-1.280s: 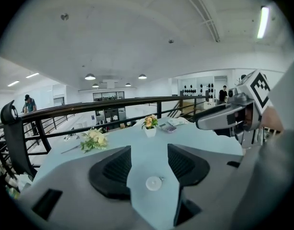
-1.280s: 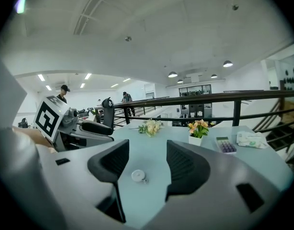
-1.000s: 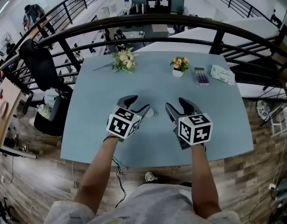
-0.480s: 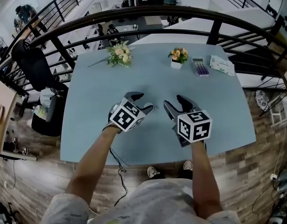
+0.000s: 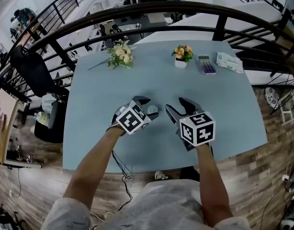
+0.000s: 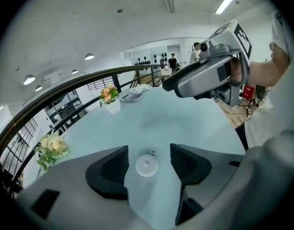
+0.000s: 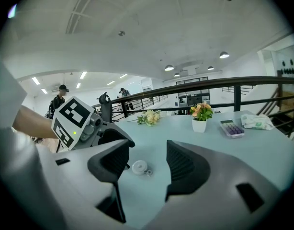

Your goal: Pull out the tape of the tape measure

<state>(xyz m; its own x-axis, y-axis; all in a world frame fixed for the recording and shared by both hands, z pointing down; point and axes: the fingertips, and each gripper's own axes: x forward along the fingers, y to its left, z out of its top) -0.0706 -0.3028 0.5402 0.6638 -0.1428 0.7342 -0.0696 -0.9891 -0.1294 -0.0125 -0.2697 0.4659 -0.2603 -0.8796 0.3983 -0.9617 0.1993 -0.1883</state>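
While the tape measure (image 5: 152, 109) lies flat on the bench (image 5: 223, 99), it is framed between the jaws of the left tool (image 5: 149, 106), which have just been opening, with both pads clear of it. The right tool (image 5: 175, 104) is held open and empty, just to its right. The left is judged nearer. The small pull ring appears turned away from it, toward the right tool.

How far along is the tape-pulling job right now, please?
Nothing is done yet: the tape measure lies on the table, tape wound in. In hand: the left claw, jaws just opening wider, frames it untouched; the right claw is open beside it. Left: grip the case, pull the tape out.
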